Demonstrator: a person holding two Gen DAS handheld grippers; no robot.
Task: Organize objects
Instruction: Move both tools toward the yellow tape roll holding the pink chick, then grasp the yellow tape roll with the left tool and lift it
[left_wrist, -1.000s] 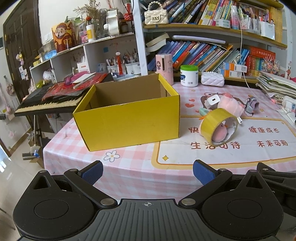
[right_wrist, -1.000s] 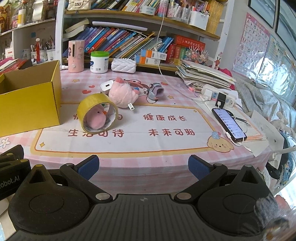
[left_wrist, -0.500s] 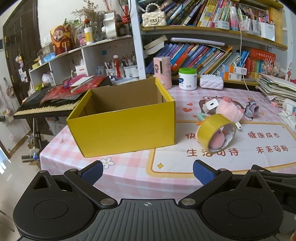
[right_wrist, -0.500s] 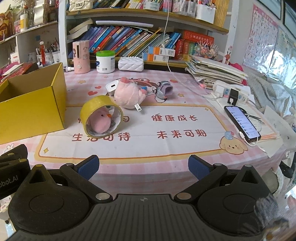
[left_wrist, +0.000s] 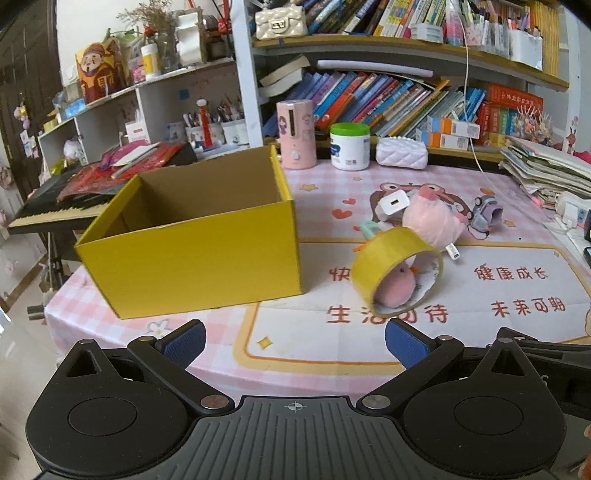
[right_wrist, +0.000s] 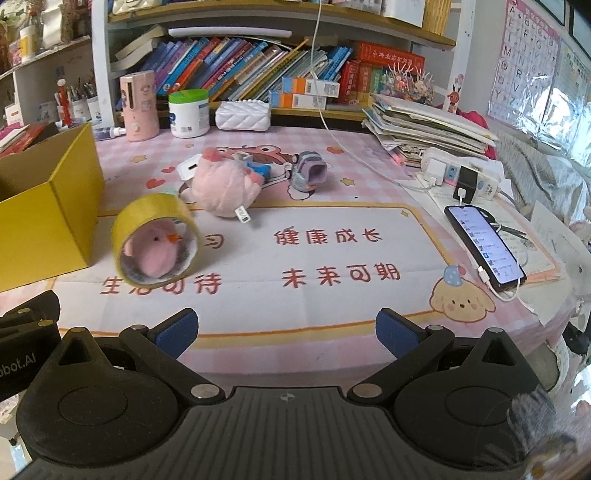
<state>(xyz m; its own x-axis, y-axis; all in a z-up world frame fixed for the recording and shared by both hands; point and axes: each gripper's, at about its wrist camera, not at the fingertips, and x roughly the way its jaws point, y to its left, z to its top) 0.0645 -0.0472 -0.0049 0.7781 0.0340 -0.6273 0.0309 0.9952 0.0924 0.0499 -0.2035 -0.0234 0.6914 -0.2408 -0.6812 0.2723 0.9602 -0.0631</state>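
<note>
The left hand-held gripper (left_wrist: 294, 341) is hanging over the near edge of the surface (left_wrist: 480, 295) with its blue fingers spread wide and nothing between them. The right hand-held gripper (right_wrist: 286, 332) is doing the same, released and empty. A big yellow cardboard box (left_wrist: 199, 254) with an open top is sitting on the left side of the pink checked surface. Just beside it, a yellow roll of tape (right_wrist: 157, 242) is standing on its edge with a small pink fluffy chick toy (right_wrist: 155, 254) sitting inside the ring. Behind the roll, a bigger pink plush toy (right_wrist: 225, 186) is lying next to a white charger block (left_wrist: 393, 203). A black phone (right_wrist: 484, 243) is lying near the right edge.
</note>
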